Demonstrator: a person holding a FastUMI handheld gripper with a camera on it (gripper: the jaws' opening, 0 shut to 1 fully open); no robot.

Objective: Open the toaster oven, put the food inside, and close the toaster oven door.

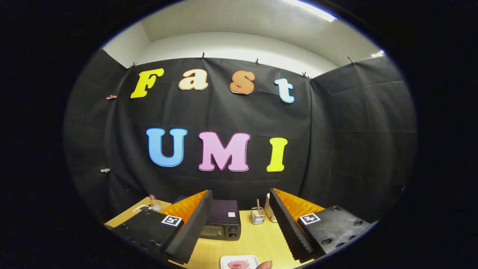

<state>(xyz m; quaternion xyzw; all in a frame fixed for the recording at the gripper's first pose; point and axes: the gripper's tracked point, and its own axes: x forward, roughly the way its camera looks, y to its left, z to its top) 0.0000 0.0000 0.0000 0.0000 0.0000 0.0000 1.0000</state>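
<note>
The tool [239,228] is held above the near part of a desk [257,239], its two fingers [194,224] spread wide apart with nothing between them. Beyond the left finger, partly hidden by it, a dark toaster oven [223,220] is seen on the desk with its door apparently closed; two round knobs show at its right side. Nearest of all, between the fingers and just ahead of them, a white plate [239,260] with pink food [237,265] on it is cut off by the view, and a fingertip [266,265] is seen touching or just beside it.

The task is judged not yet begun: the oven remains to be opened, the food placed inside, and the door closed.

The desk is pale wood. A wire basket [257,216] and a white object [269,211] are placed right of the oven; a glass bottle [154,203] and a small dish [142,208] stand far left. The booth is walled with black cloth, with a white ceiling and a strip light above.
</note>
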